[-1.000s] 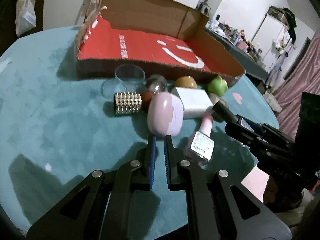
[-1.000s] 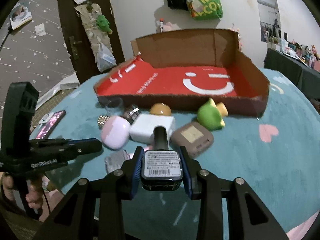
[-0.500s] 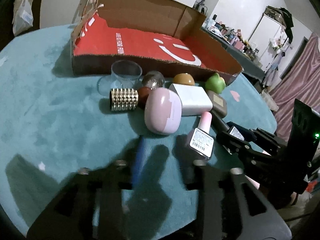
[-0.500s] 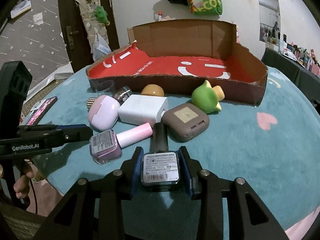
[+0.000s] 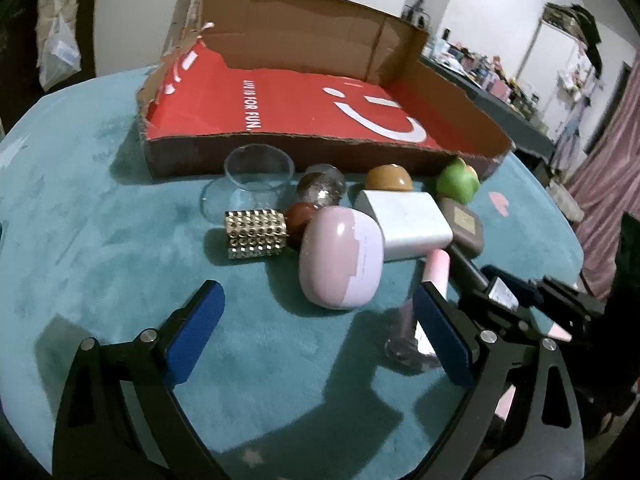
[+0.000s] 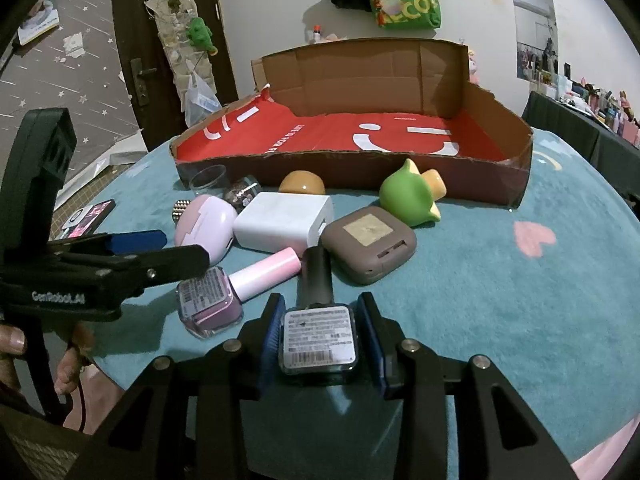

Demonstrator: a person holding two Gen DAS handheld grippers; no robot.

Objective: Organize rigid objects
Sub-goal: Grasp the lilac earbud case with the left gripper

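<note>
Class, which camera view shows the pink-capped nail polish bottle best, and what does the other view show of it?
The right wrist view: the pink-capped nail polish bottle lies in full sight, label up, beside the left claw. In the left wrist view only its cap and part of the glass show; one of that claw's fingers covers the rest.

Left of the lilac case (image 5: 340, 256) the desk (image 5: 100, 240) lies bare; behind it, crowded objects block the cardboard box (image 5: 320, 152).

Dim indoor light, cool cast. Hard dark shadows fall on the teal cloth (image 5: 100, 248) toward the camera from the left gripper (image 5: 316, 320). Faint glare on the lilac case (image 5: 340, 256). Heavy fisheye bending; black vignette at all 4 corners. Background beyond the cardboard box (image 6: 360, 76) soft, slightly noisy.
</note>
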